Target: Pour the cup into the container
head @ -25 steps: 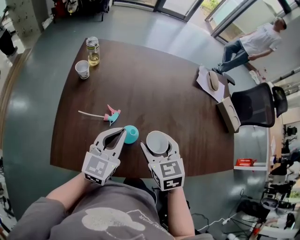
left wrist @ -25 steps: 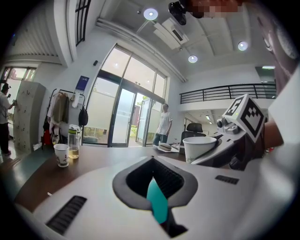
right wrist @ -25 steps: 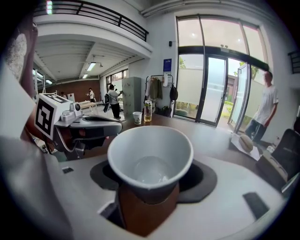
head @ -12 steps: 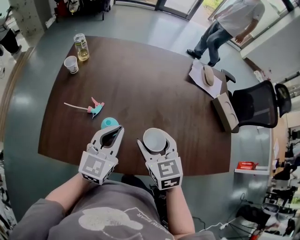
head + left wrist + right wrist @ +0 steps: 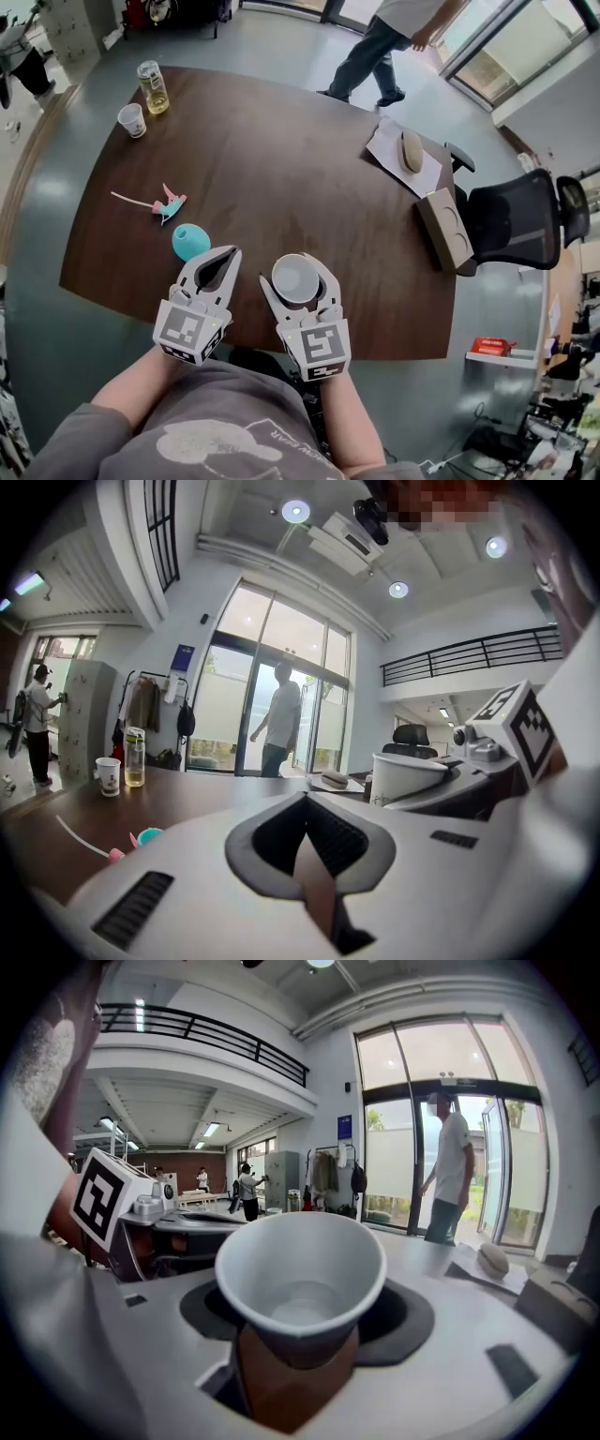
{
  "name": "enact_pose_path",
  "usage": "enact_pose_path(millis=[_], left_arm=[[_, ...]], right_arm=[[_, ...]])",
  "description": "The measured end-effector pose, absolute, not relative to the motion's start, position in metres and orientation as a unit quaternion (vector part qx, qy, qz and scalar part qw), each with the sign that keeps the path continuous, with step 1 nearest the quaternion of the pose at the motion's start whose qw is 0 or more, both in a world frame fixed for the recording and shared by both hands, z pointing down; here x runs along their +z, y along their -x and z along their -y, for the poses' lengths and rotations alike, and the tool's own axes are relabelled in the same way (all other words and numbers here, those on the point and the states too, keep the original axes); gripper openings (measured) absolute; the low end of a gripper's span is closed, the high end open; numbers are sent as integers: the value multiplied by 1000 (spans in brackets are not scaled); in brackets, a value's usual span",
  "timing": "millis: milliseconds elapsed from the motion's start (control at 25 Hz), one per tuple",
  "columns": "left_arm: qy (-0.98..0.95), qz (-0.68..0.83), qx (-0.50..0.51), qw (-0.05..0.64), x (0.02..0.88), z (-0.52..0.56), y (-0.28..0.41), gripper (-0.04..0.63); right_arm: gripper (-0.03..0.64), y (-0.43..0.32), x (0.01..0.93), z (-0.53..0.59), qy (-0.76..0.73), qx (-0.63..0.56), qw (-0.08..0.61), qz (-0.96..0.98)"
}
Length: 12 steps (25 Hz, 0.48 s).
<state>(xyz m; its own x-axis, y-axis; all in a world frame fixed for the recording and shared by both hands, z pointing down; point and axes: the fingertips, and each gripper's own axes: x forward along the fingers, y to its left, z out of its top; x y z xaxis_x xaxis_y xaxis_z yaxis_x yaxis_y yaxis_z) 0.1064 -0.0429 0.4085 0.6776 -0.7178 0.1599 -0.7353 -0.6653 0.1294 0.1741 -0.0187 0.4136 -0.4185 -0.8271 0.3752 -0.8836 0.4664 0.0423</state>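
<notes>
Right gripper (image 5: pixel 298 274) pinches the cup (image 5: pixel 300 1274), upright, over the worktop's (image 5: pixel 309 178) near edge. Left gripper (image 5: pixel 228 255) is pressed together, empty. Container (image 5: pixel 151 86) stands well apart, at the far left corner. Grasp looks done; carry and pour remain.

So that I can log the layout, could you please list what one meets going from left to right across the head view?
far paper cup → teal round object → near white cup → computer mouse → black office chair
</notes>
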Motion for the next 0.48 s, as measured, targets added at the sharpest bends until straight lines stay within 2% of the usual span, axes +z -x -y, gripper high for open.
enact_pose_path(millis=[480], left_arm=[[-900,421,74,87,453,61,-109,6]], right_arm=[[290,-179,471,33,-529,116,165,824]])
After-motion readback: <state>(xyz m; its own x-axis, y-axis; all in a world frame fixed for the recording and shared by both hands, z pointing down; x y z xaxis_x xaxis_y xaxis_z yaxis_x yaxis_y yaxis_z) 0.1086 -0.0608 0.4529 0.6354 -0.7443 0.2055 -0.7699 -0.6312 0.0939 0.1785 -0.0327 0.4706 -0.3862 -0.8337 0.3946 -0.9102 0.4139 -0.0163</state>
